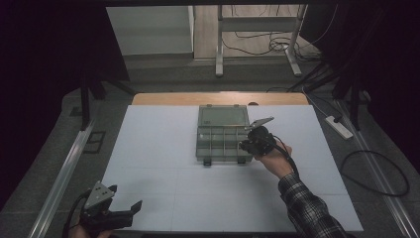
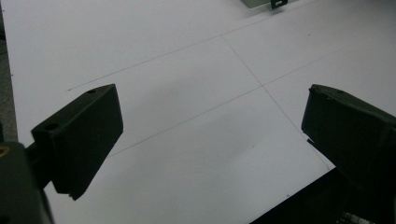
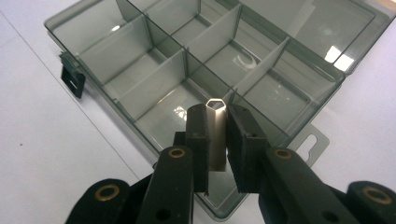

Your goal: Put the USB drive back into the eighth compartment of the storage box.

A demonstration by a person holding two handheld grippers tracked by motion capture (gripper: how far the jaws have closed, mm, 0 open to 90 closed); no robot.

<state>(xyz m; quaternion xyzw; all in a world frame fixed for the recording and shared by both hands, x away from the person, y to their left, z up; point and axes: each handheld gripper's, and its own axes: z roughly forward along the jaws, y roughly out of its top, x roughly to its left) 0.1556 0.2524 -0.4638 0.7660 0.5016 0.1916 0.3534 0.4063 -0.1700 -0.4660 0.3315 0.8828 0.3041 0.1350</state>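
Got my right tongs [image 3: 217,140] clenched on a little hex metal sleeve [image 3: 215,126], held upright over the near corner cell of the open organizer box [image 3: 154,70] so it should drop in clean. Left tongs [image 2: 212,140] are released, parked over bare worktop [image 2: 187,70], out of the way.

Left hand-held gripper [image 2: 210,140] gapes wide; right hand-held gripper [image 3: 217,140] is clamped, forearm extended.
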